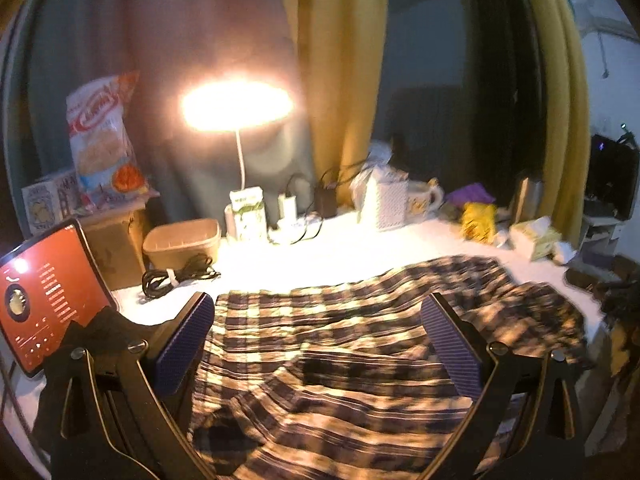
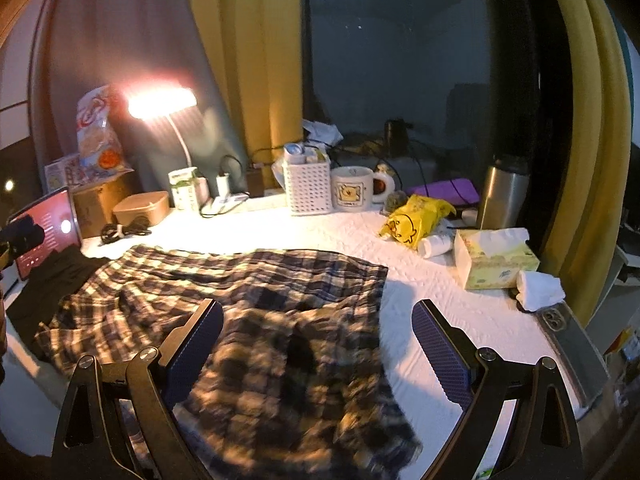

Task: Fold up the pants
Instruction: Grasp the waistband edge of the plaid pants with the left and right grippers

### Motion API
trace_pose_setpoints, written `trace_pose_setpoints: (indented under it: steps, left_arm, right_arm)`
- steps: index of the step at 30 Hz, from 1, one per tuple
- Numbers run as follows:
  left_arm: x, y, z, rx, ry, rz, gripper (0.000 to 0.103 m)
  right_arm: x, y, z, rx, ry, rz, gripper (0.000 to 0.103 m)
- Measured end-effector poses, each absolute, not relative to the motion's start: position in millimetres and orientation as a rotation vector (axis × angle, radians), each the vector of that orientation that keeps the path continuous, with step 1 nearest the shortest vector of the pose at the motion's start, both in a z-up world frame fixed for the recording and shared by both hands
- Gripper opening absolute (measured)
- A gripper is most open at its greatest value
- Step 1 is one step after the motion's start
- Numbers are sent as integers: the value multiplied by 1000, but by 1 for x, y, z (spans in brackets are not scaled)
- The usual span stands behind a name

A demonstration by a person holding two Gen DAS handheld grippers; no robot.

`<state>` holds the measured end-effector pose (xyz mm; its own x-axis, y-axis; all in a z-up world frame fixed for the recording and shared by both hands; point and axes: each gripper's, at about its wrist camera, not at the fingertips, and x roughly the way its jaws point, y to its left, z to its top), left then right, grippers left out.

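Note:
Plaid pants (image 1: 340,340) in dark and cream checks lie rumpled across the white quilted table cover (image 1: 320,252). In the left wrist view my left gripper (image 1: 318,324) hovers over them, open, its purple pads wide apart with cloth showing between but not pinched. The right wrist view shows the same pants (image 2: 240,300) spread from the left side toward the centre, one end bunched and blurred near the front. My right gripper (image 2: 318,328) is open above that end; its left finger stands over the cloth, its right finger over bare cover.
A lit desk lamp (image 1: 236,104), tablet (image 1: 44,300), brown box (image 1: 182,240) and coiled cable (image 1: 176,274) stand at the left back. A white basket (image 2: 306,188), mug (image 2: 354,188), yellow bag (image 2: 412,220), steel flask (image 2: 502,192) and tissue box (image 2: 496,258) line the back right. Dark cloth (image 2: 52,280) lies left.

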<state>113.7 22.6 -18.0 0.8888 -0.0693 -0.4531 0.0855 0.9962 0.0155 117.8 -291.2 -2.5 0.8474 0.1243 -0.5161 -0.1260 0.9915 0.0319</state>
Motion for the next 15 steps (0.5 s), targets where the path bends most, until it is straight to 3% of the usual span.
trace_pose_setpoints:
  steps: [15]
  left_arm:
    - [275,78,-98,95,838,-19,102]
  right_arm:
    - [223,-341,-36,-59,741,109,96]
